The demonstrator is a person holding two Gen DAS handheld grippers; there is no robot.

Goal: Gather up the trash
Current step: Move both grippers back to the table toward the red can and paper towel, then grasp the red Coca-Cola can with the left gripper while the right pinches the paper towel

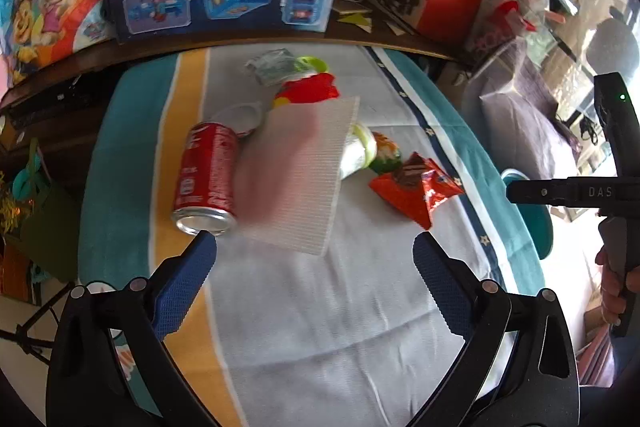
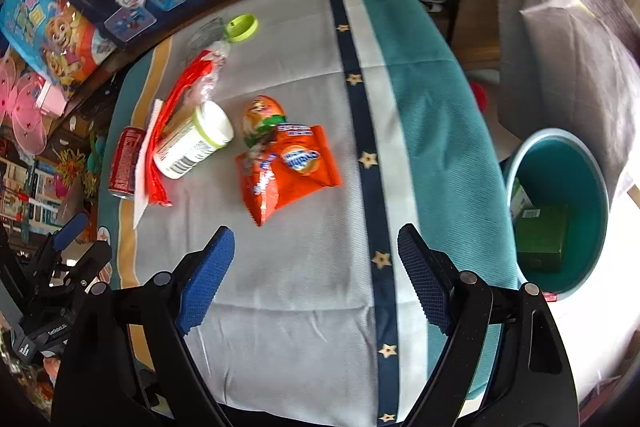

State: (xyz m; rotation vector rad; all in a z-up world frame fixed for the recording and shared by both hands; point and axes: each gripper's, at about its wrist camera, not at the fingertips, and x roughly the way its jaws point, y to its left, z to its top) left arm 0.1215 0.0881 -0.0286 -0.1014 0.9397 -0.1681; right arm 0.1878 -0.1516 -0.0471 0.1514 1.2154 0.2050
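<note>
While both jaws gape empty, soda can [image 1: 206,175], orange wrapper [image 2: 294,167] lie on cloth [image 2: 288,287].

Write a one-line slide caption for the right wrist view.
Open right gripper above orange snack bag on the tablecloth; teal bin alongside.

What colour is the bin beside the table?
Teal inside, with a paler rim; the right wrist view shows it best.

Right gripper [image 2: 316,247] agape over cloth, orange snack bag [image 2: 292,167], teal bin [image 2: 600,187]
</note>
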